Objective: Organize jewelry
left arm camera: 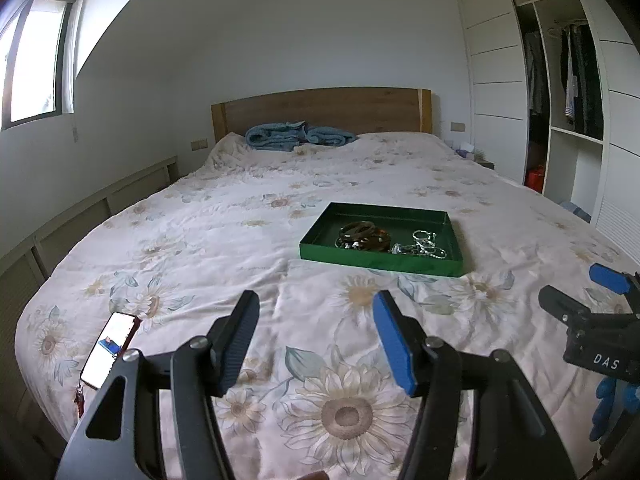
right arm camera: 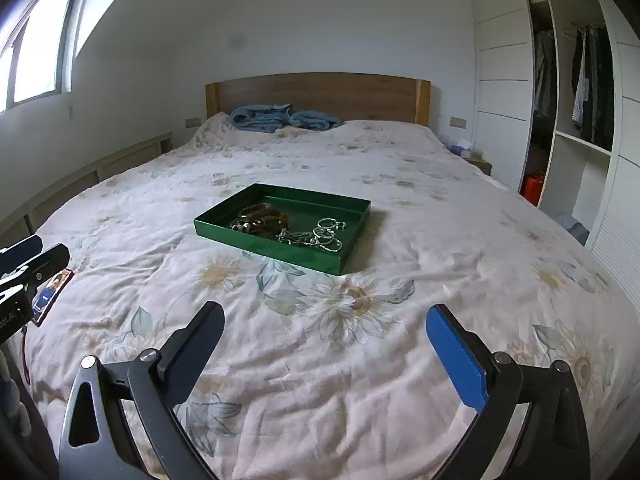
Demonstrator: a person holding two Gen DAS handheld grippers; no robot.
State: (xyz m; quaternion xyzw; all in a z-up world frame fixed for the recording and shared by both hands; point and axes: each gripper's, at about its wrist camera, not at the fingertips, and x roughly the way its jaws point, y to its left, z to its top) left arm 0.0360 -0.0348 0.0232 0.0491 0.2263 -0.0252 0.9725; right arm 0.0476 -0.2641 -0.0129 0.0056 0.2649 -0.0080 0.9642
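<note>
A green tray (left arm camera: 376, 264) lies on the bed, also in the right wrist view (right arm camera: 264, 250). Inside it lie brown bangles (left arm camera: 366, 234) (right arm camera: 264, 216) and a tangle of silver rings and chains (left arm camera: 424, 245) (right arm camera: 326, 236). My left gripper (left arm camera: 316, 308) is open and empty above the floral cover, short of the tray. My right gripper (right arm camera: 326, 320) is open wide and empty, also short of the tray. The right gripper shows at the right edge of the left wrist view (left arm camera: 576, 292). The left gripper shows at the left edge of the right wrist view (right arm camera: 36, 254).
A phone (left arm camera: 108, 350) (right arm camera: 50, 292) lies near the bed's left front edge. A blue blanket (left arm camera: 296, 136) sits by the wooden headboard (left arm camera: 320, 108). An open wardrobe (left arm camera: 560, 92) stands on the right. A window (left arm camera: 36, 60) is on the left.
</note>
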